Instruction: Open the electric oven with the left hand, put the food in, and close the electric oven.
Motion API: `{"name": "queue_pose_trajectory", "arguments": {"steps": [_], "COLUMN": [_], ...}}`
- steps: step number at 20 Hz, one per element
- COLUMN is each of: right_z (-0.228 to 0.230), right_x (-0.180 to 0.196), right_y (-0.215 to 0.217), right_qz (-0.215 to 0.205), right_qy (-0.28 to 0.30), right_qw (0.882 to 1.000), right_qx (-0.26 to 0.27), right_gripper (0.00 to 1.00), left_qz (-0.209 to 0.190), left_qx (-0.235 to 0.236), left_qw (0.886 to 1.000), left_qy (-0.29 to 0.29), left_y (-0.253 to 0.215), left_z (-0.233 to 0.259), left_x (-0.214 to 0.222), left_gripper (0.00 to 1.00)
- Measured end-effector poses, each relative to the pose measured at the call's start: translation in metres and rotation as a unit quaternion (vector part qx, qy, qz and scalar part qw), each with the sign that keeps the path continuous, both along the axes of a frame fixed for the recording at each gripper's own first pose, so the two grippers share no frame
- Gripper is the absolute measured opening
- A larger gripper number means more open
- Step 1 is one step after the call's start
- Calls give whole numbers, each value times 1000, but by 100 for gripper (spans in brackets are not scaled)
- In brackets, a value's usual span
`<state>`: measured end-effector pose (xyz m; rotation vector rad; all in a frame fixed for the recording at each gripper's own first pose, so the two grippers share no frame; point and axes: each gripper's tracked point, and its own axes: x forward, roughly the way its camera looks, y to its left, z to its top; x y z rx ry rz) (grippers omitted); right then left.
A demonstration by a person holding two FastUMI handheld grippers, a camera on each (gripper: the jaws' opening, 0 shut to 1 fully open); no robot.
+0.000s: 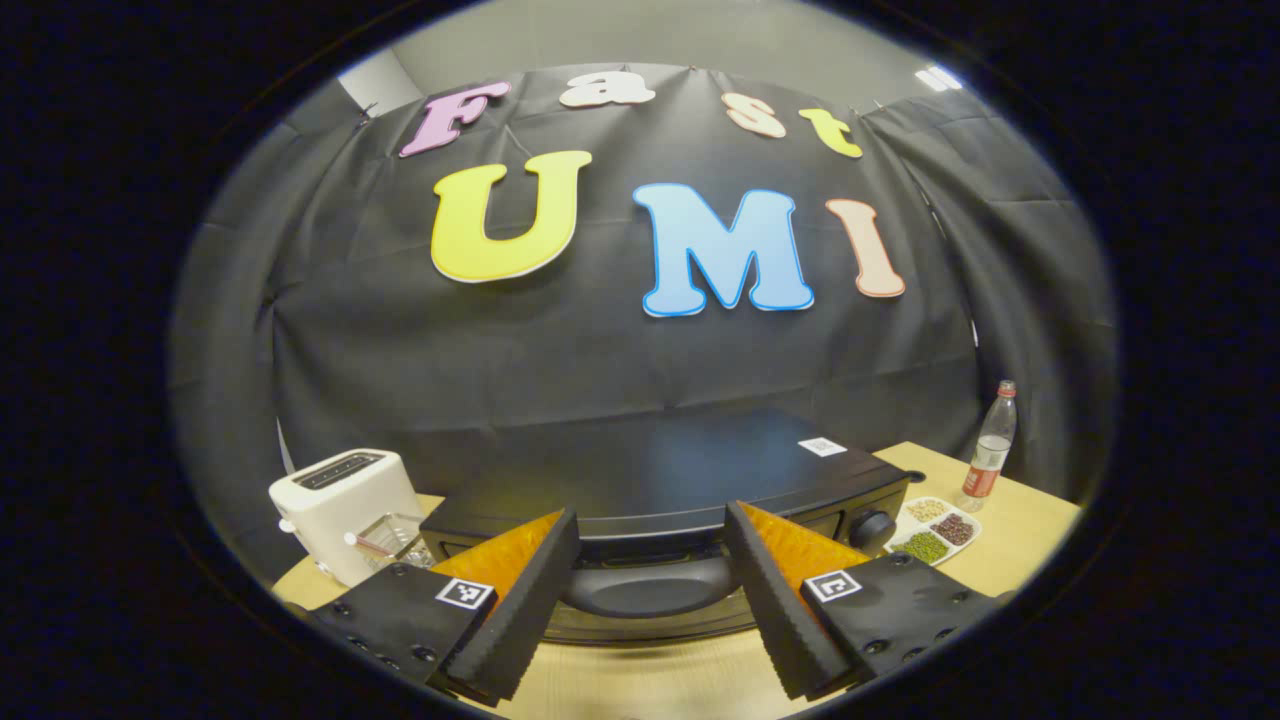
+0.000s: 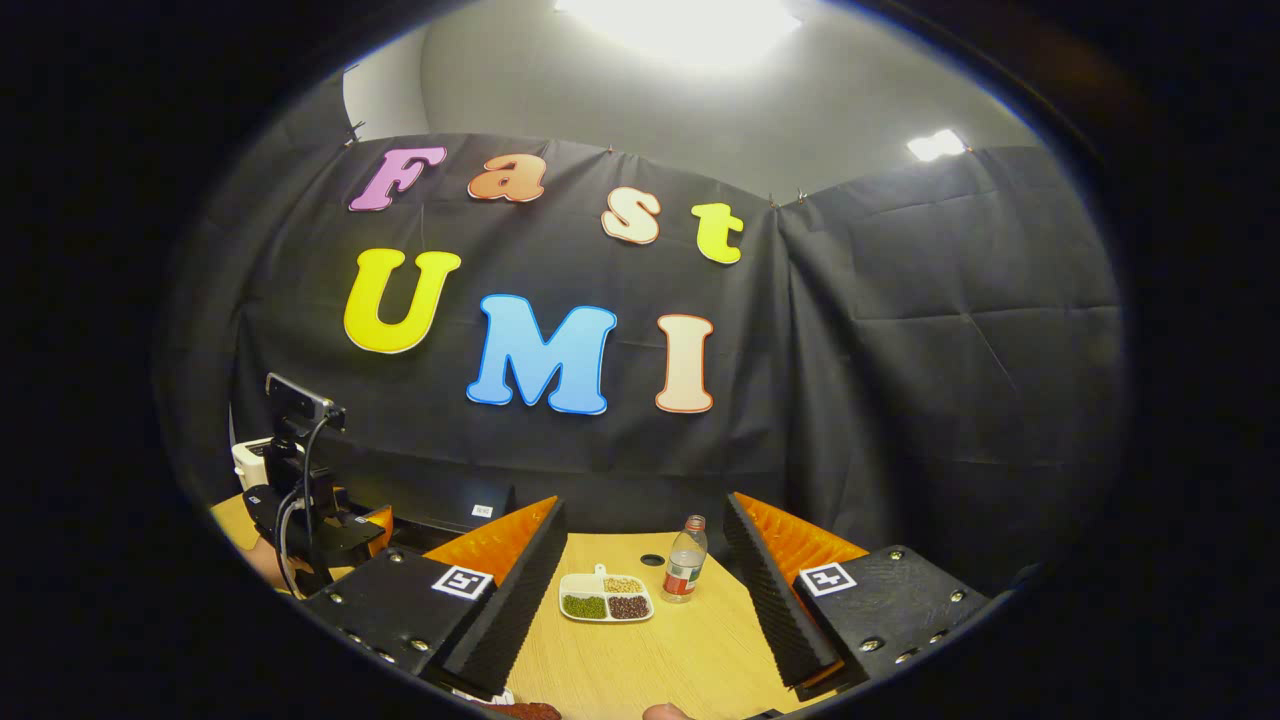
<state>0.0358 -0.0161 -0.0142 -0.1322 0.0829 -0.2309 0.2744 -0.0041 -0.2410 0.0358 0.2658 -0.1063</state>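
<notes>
The black electric oven (image 1: 680, 470) sits right in front of me in the left gripper view, its door shut. My left gripper (image 1: 650, 512) is open, one finger on each side of the door's dark handle (image 1: 648, 592), and I cannot tell whether they touch it. In the right gripper view my right gripper (image 2: 645, 590) is open and holds nothing, hovering over the wooden table (image 2: 690, 650). Far left there, the left gripper (image 2: 372, 522) is at the oven (image 2: 450, 508). A dark reddish thing (image 2: 525, 711), too cut off to identify, shows at the bottom edge.
A white toaster (image 1: 345, 500) and a small metal tray (image 1: 390, 535) stand left of the oven. To its right are a divided plate of beans (image 1: 935, 530) and a plastic bottle (image 1: 990, 450); the plate (image 2: 607, 597) and bottle (image 2: 685, 572) lie ahead of my right gripper.
</notes>
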Motion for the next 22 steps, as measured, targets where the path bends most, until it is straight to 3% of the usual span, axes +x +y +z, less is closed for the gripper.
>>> {"name": "queue_pose_trajectory", "arguments": {"steps": [4,5,11,12,13,22], "right_z": [0,1,-1,-1,-2,-8], "right_x": [1,1,1,0,1,-6], "right_y": [0,1,8,9,10,12], "right_qz": [2,4,27,31,35,56], "right_qy": [1,1,1,1,2,8], "right_qw": [1000,1000,1000,1000,999,998], "right_qx": [-6,-5,-2,1,3,15], "right_gripper": [92,95,95,96,95,95], "left_qz": [5,7,6,6,7,11], "left_qx": [-9,-12,-5,-3,0,16], "left_qw": [1000,1000,1000,1000,1000,999], "left_qy": [-1,-2,-3,1,1,39], "left_y": [0,0,0,-1,0,-1], "left_z": [-6,-6,-8,-12,-13,-39], "left_x": [-1,-2,-42,-49,-55,-103], "left_gripper": [100,100,100,92,100,100]}}
